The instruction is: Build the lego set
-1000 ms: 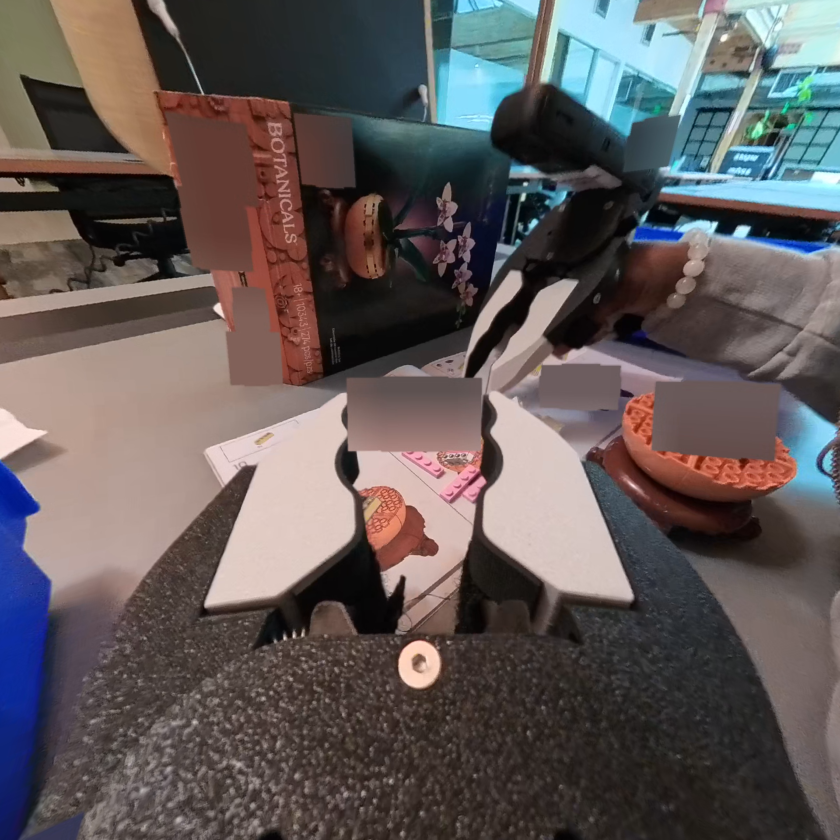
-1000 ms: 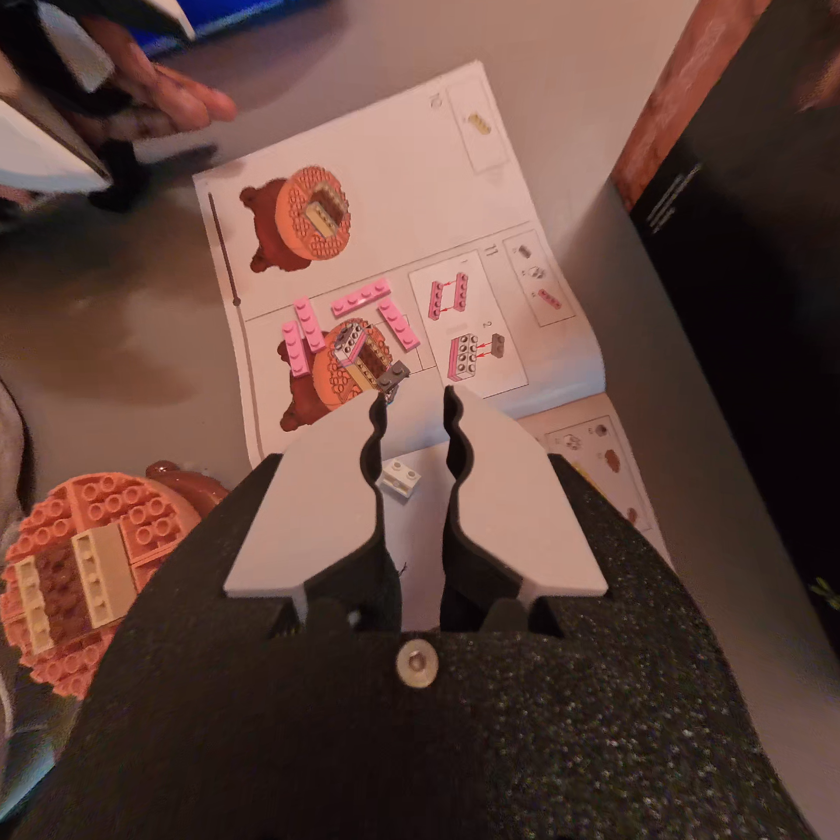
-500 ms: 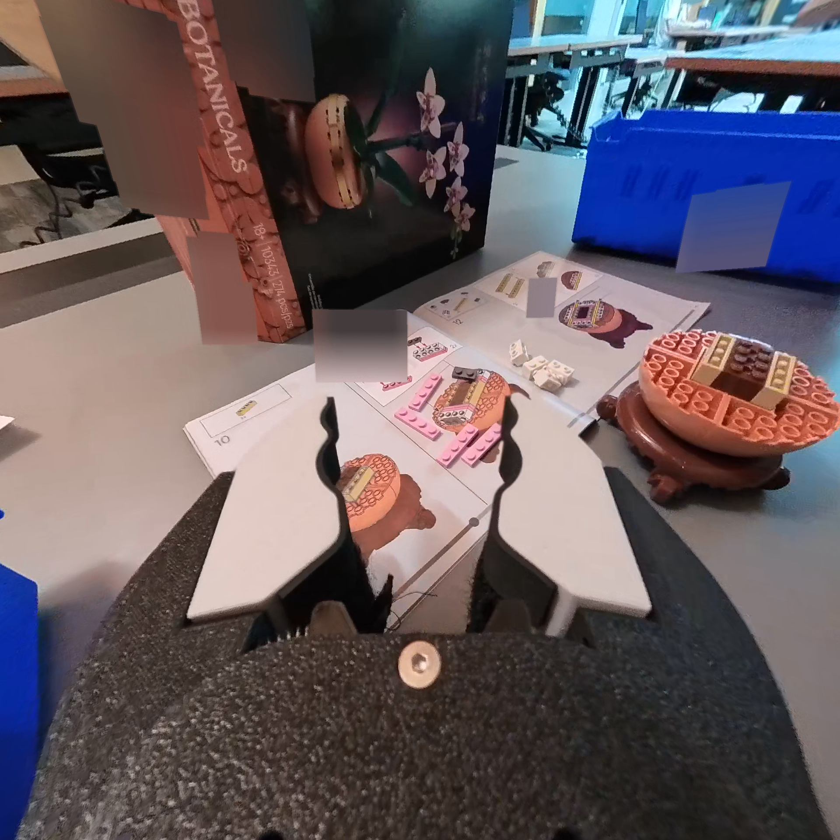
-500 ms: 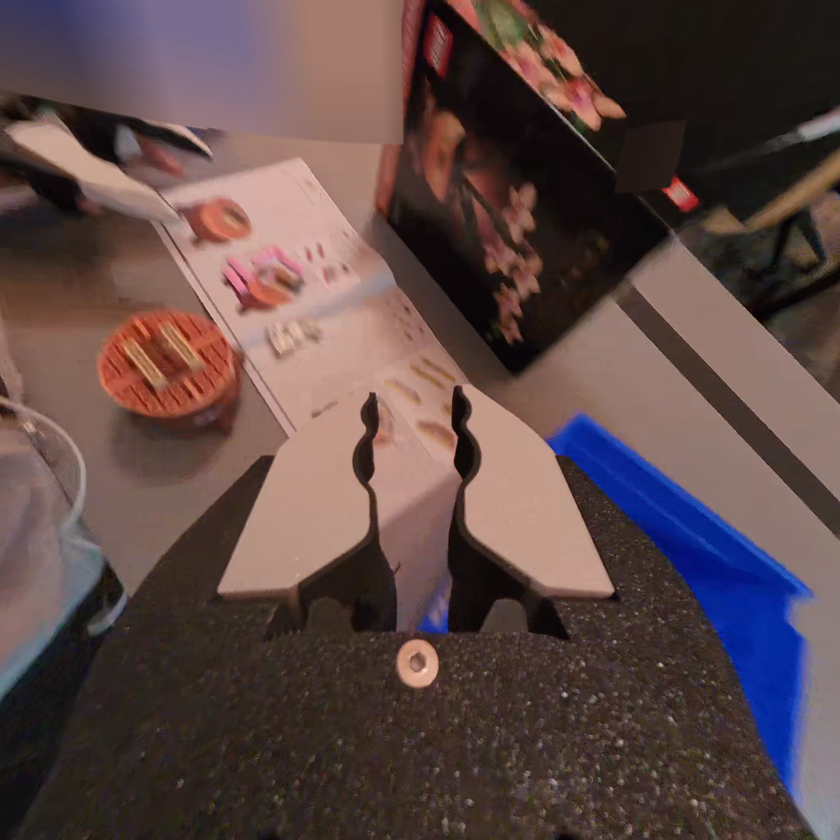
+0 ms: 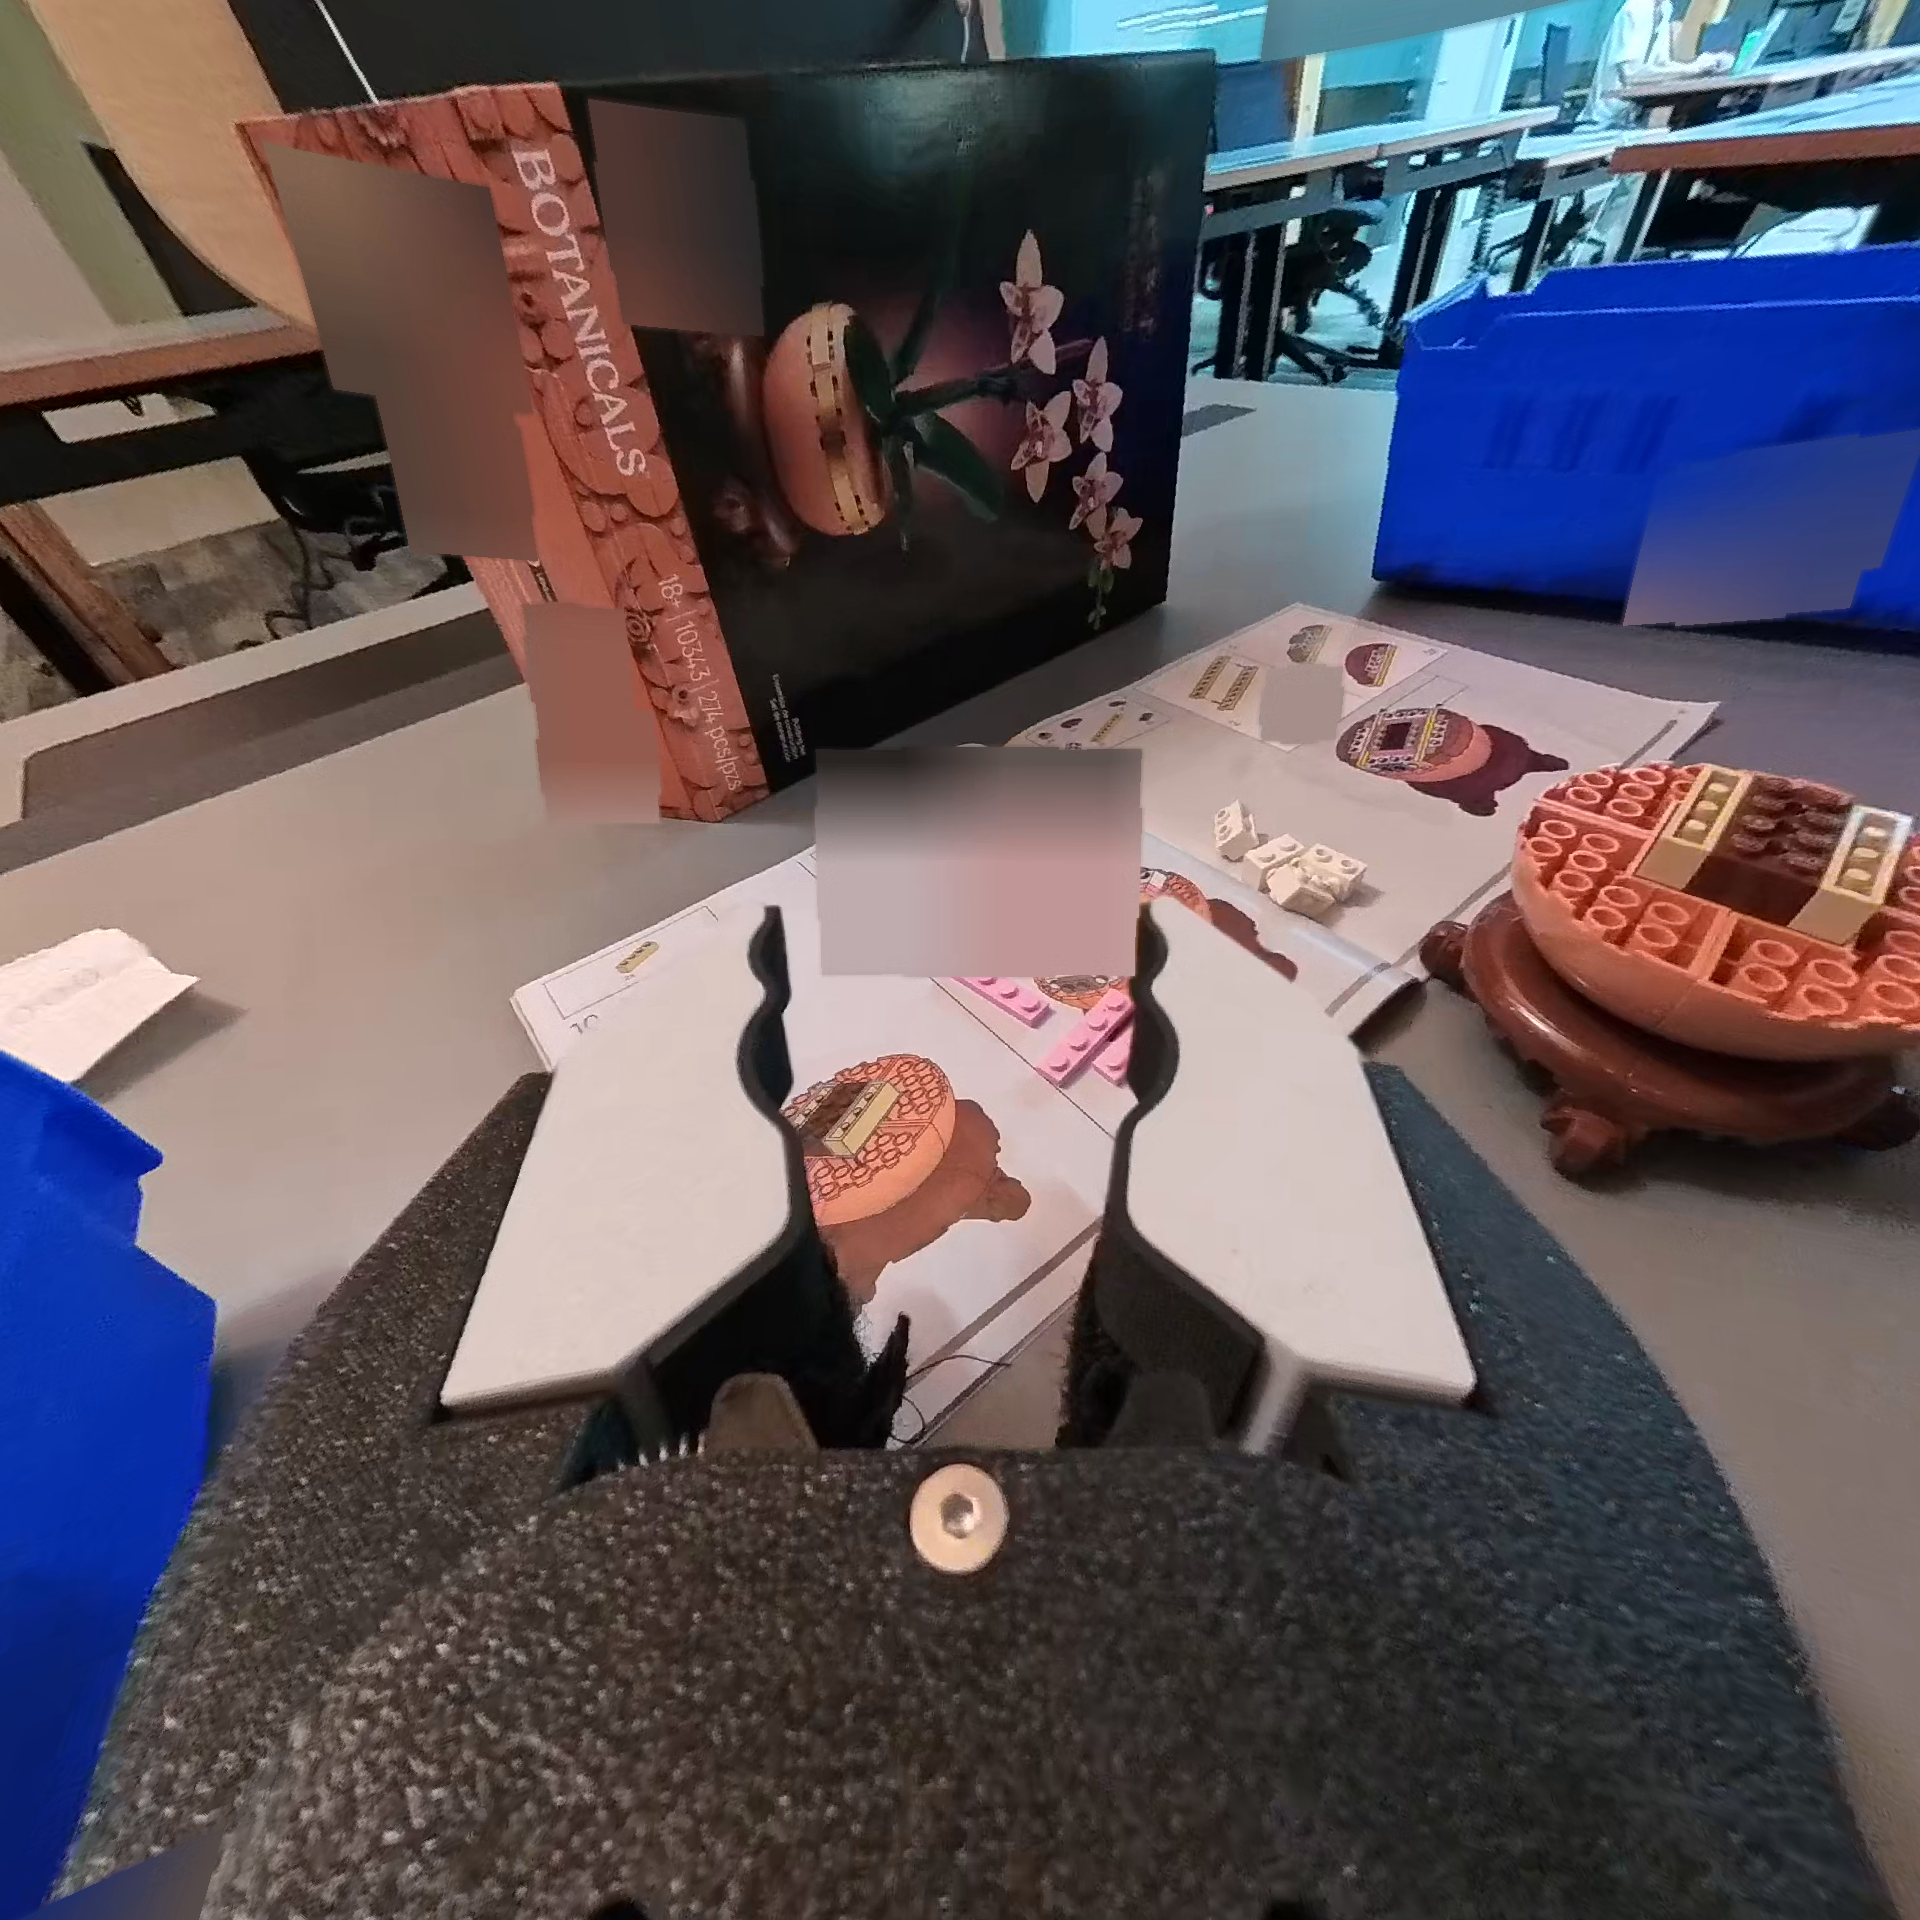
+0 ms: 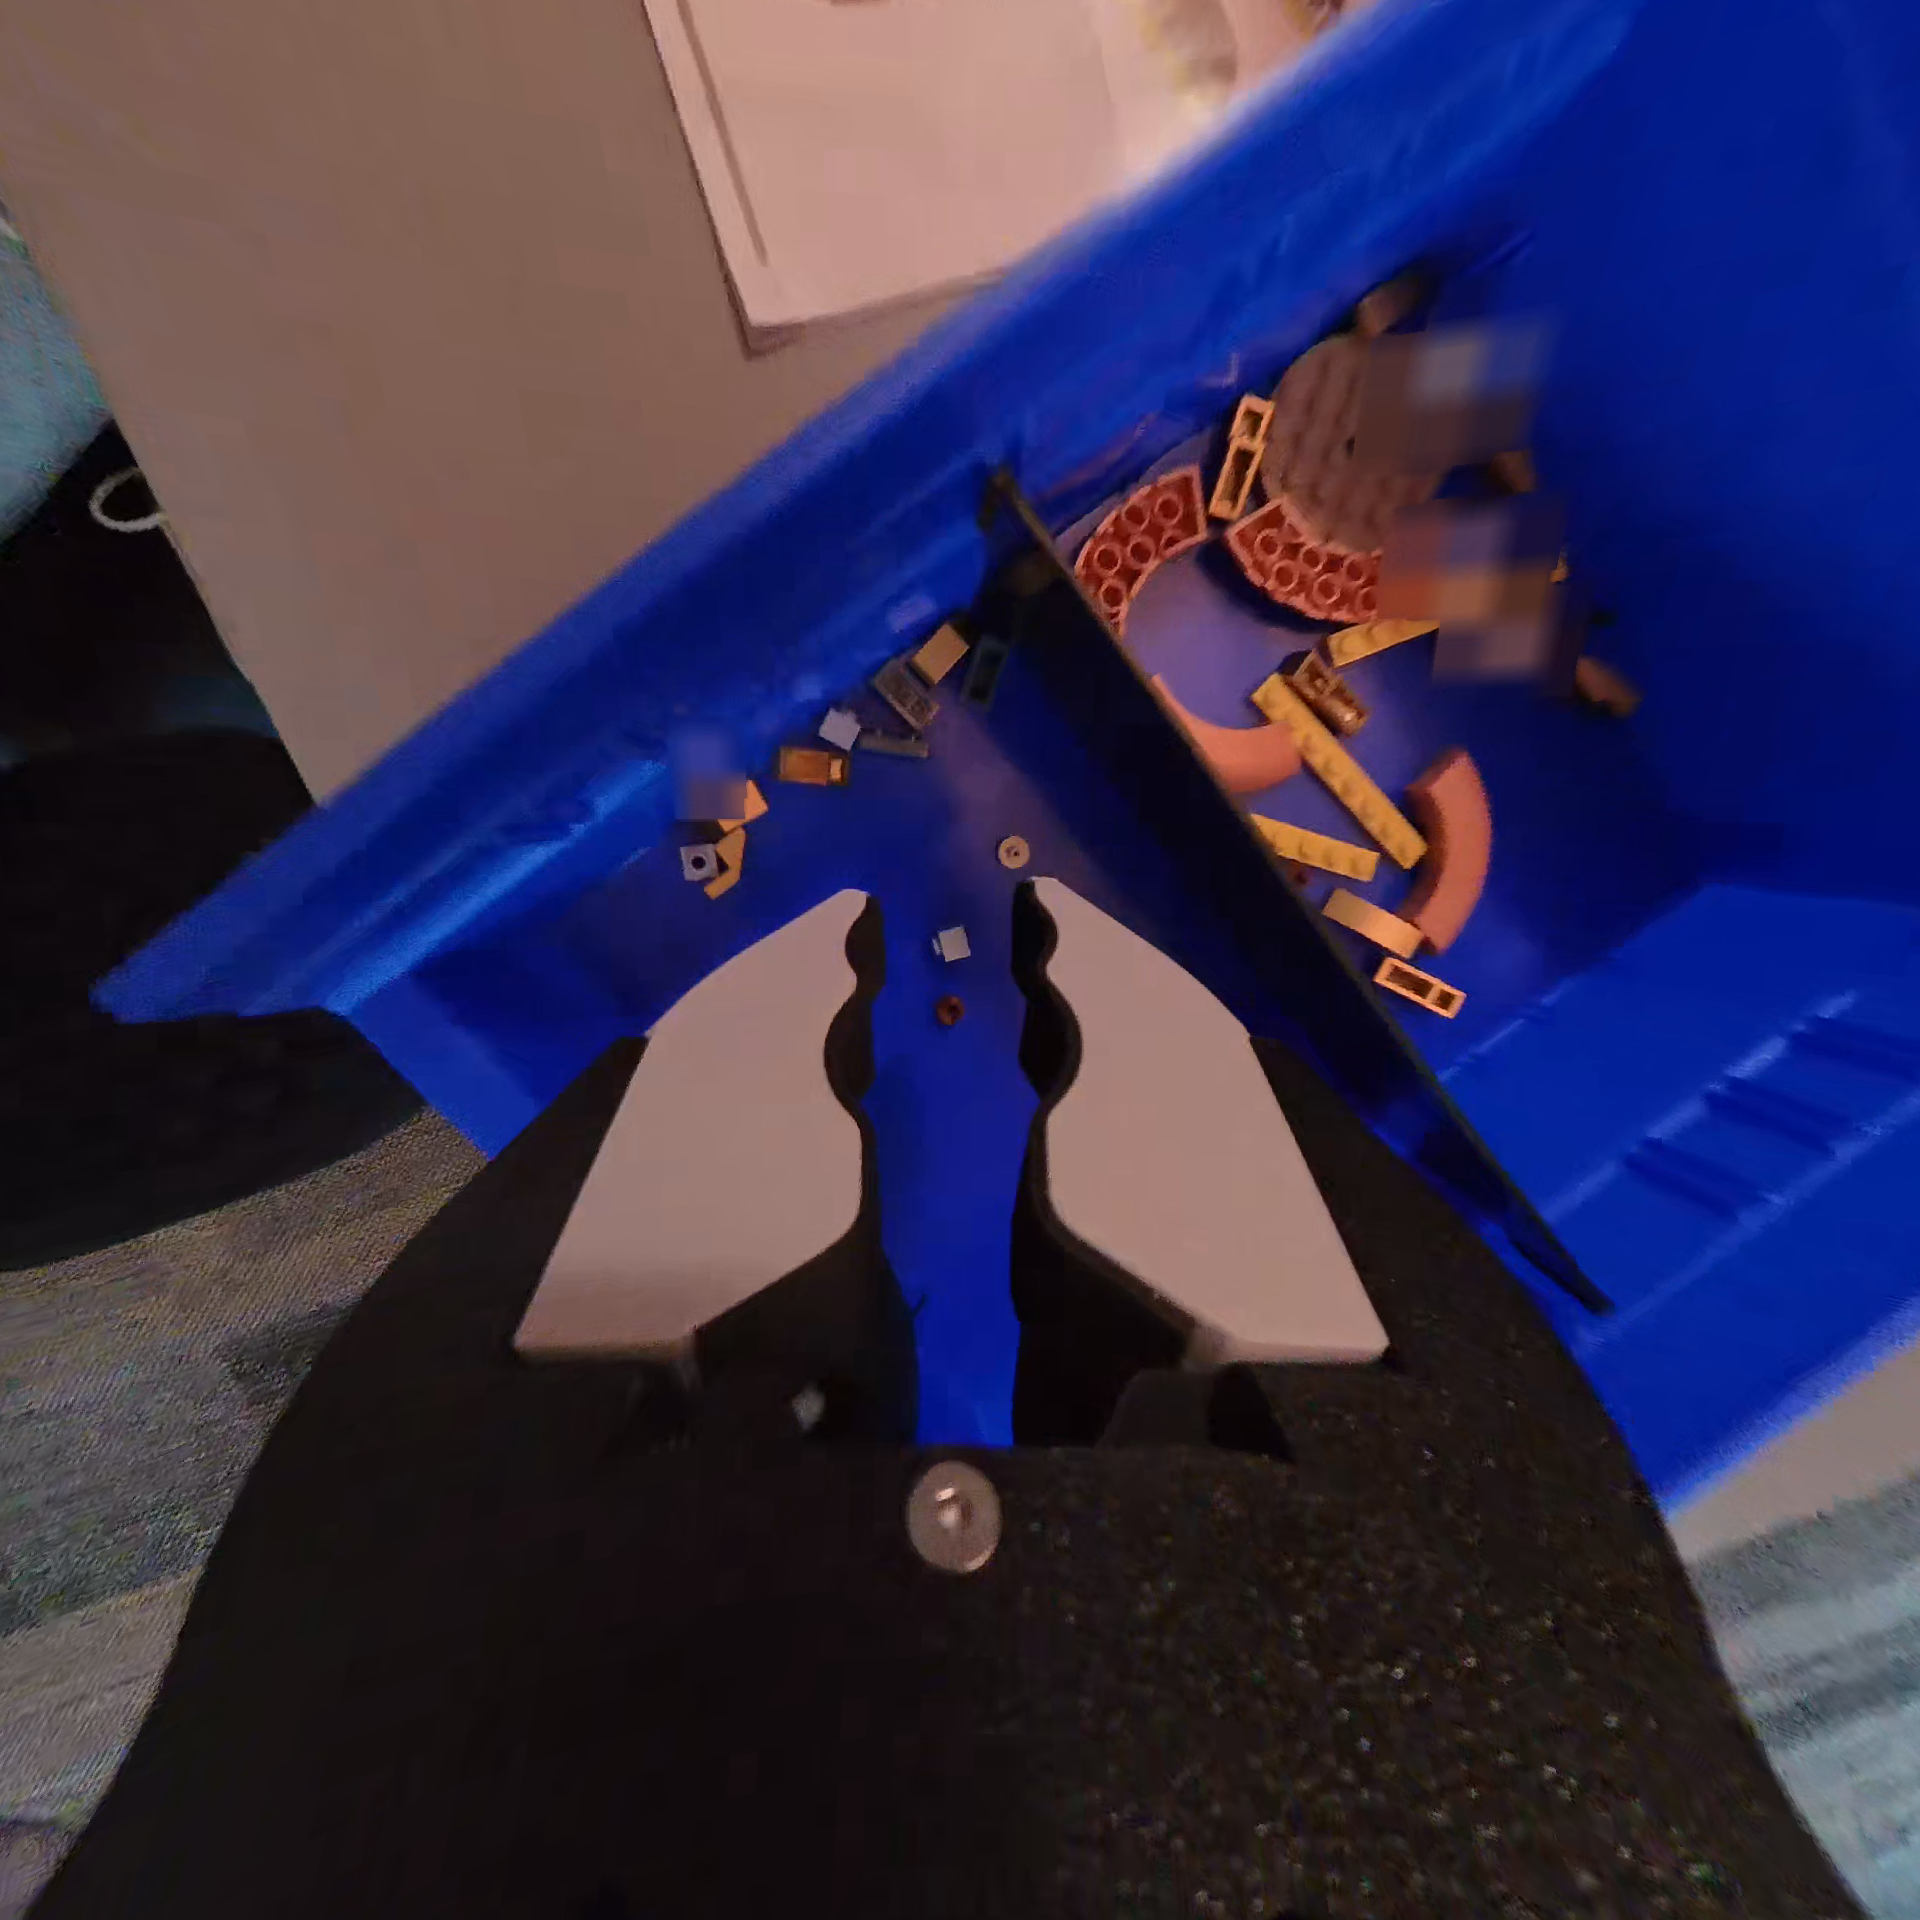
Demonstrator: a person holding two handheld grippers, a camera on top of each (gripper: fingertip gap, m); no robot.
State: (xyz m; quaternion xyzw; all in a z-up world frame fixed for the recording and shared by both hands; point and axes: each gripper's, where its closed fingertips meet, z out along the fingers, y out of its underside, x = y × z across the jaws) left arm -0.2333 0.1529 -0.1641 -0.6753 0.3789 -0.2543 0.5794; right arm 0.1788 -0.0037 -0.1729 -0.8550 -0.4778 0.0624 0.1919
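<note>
In the left wrist view my left gripper is open and empty, low over the open instruction booklet. A round salmon lego pot with tan and brown bricks on top sits on its brown stand to the right. Three small white bricks and pink plates lie on the booklet. In the right wrist view my right gripper is open and empty above a blue bin. A tiny grey brick lies on the bin floor just below the fingertips.
A black divider splits the bin: small tan and grey pieces on one side, salmon curved bricks and tan plates on the other. The set's box stands behind the booklet. Another blue bin is far right, blue plastic near left. Some 45 centimetres of space lies between my two pairs of fingers. To reach the tiny grey brick in a straight line is about 6 centimetres for my right fingers, about 45 centimetres for my left.
My right gripper swung away from the booklet and now points down into the blue bin, out of the left wrist view. My left gripper opened wider and stayed over the booklet.
</note>
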